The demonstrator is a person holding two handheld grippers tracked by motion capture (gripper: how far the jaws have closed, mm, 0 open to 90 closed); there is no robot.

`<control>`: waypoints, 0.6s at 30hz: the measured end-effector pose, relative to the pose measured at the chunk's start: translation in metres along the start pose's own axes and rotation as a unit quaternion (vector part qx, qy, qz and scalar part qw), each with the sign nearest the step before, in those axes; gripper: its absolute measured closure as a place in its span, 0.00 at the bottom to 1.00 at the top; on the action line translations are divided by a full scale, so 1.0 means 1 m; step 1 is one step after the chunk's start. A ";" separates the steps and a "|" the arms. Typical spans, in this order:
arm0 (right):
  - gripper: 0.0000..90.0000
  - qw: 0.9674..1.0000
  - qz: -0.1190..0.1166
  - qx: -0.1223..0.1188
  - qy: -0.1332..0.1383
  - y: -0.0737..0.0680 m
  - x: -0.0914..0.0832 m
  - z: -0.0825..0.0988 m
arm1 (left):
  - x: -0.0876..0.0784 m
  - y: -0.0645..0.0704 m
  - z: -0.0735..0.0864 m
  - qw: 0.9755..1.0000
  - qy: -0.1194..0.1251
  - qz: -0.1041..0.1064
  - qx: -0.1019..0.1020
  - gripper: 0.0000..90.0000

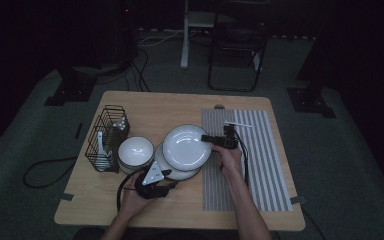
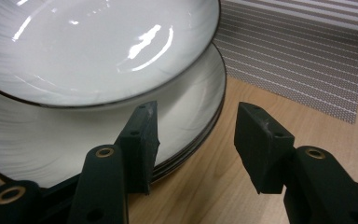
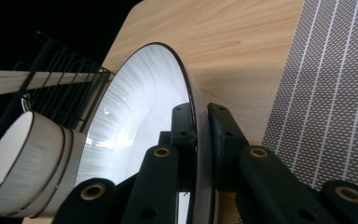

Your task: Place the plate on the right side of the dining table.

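One white plate [image 3: 135, 121] sits clamped by its rim in the right claw [image 3: 200, 135], while the left claw [image 2: 196, 140] gapes beside the stack [image 2: 186, 121].

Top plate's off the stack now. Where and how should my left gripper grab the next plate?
Take the next plate by its dark rim, coming in level from the wooden table side. The rim overhangs the stack there, uncovered by the lifted plate, and the left gripper is open beside it. One jaw above, one under.

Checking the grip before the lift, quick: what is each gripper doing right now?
Left gripper: open, holding nothing, beside the plate stack.
Right gripper: shut on the top plate rim.
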State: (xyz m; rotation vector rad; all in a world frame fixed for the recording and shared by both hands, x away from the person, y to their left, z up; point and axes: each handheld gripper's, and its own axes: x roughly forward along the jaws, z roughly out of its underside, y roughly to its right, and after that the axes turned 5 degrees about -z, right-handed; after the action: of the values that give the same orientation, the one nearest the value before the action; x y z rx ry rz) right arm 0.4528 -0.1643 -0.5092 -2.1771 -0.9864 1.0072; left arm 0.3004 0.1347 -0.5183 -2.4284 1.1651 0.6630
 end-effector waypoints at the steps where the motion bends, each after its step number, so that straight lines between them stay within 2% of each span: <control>1: 0.92 1.000 0.000 0.001 0.002 0.000 -0.001 0.000 | 0.000 0.000 0.001 1.000 0.000 0.001 0.000 0.56; 6: 0.91 1.000 -0.001 0.003 0.012 0.000 -0.008 -0.003 | -0.003 0.000 0.001 1.000 0.004 0.005 -0.002 0.56; 10: 0.91 1.000 0.002 0.004 0.018 0.001 -0.014 -0.006 | -0.002 0.002 0.002 1.000 0.002 0.008 0.010 0.56; 18: 0.91 0.999 0.008 0.005 0.034 0.003 -0.026 -0.011 | 0.000 0.006 0.002 0.999 0.003 0.032 0.019 0.55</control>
State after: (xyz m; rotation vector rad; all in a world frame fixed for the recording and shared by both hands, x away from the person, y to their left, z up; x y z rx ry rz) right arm 0.4508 -0.1887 -0.4942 -2.1988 -0.9328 0.9379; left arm 0.2947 0.1322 -0.5205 -2.3713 1.2505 0.6466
